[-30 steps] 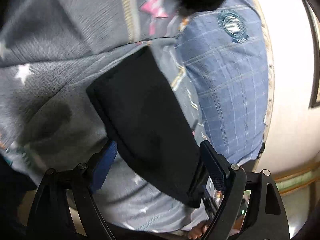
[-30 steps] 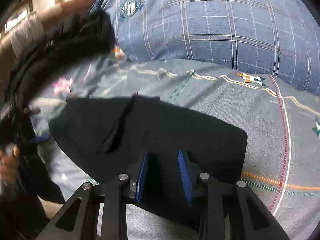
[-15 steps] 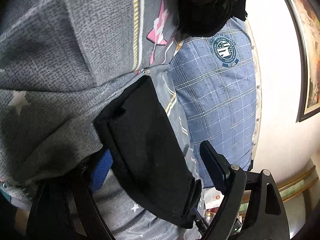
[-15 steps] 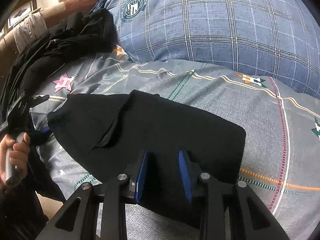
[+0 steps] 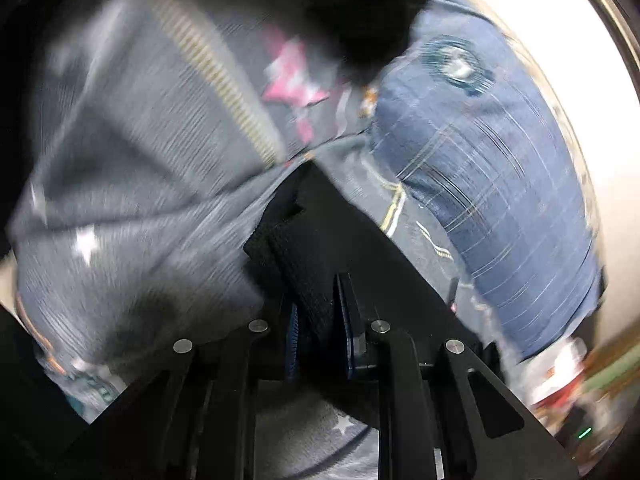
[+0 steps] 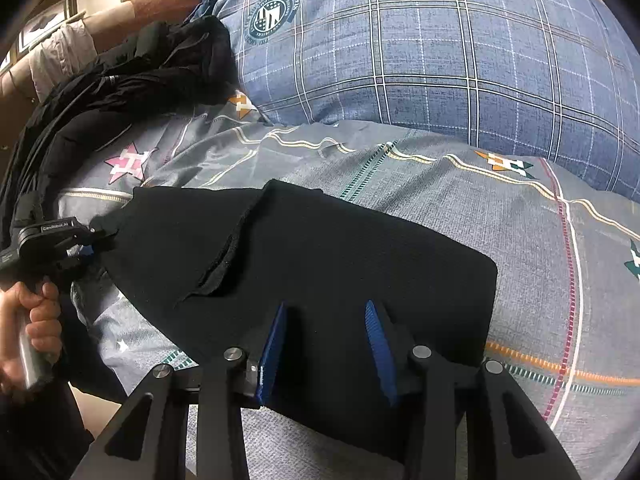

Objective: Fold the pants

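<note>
The black pants (image 6: 320, 256) lie folded flat on the grey patterned bedspread (image 6: 460, 184). My left gripper (image 5: 318, 328) is shut on the pants' thick left edge (image 5: 304, 264), and it shows in the right wrist view (image 6: 86, 240) at the pants' left corner. My right gripper (image 6: 326, 332) is partly open over the pants' near edge, its blue pads (image 6: 376, 340) apart, with black cloth between and beneath them.
A blue plaid pillow (image 6: 420, 48) lies behind the pants. A heap of black clothing (image 6: 132, 76) sits at the back left. A wooden headboard (image 6: 120, 12) and wall lie beyond. The left wrist view is motion-blurred.
My left gripper has closed from wide open onto the pants' left edge. My right gripper has opened a little and stays over the near edge.
</note>
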Available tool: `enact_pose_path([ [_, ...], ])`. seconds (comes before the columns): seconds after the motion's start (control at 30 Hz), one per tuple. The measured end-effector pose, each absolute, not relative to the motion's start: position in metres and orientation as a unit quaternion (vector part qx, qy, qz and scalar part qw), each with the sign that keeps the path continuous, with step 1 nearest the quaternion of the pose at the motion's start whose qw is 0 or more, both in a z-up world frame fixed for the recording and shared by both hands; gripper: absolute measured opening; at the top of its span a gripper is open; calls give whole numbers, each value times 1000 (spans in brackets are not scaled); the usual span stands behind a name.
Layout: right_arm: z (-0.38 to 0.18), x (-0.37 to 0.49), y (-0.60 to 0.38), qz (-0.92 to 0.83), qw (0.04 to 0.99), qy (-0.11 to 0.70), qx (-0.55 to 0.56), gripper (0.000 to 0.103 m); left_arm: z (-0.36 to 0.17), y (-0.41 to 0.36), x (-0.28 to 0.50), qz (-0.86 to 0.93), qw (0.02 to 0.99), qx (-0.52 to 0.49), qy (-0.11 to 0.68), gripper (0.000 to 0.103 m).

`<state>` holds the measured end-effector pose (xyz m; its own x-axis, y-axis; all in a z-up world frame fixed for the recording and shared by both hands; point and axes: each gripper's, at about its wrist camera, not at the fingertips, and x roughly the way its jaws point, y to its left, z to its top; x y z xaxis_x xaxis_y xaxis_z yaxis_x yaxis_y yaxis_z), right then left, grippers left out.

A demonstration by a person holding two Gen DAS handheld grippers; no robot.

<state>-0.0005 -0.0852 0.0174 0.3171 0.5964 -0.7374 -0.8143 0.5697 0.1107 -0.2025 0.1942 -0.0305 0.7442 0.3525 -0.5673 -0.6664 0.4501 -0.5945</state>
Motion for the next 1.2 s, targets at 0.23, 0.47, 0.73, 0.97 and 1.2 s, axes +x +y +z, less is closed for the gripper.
enact_pose_path([
  [0.23,17,2,-88,445,795,392,-124,41,-6,159,-189,329,891,-260,174,15],
  [0.47,15,17,-101,459,778,427,-47,43,25,96,-161,304,940,-74,135,12],
  [0.73,15,22,-105,463,768,442,-16,45,44,30,-122,222,964,55,133,11],
  [0.97,9,43,-121,471,730,486,88,46,43,-38,-88,144,972,126,132,11],
  [1.2,12,56,-140,469,712,494,170,45,25,-70,-65,111,968,151,167,11],
])
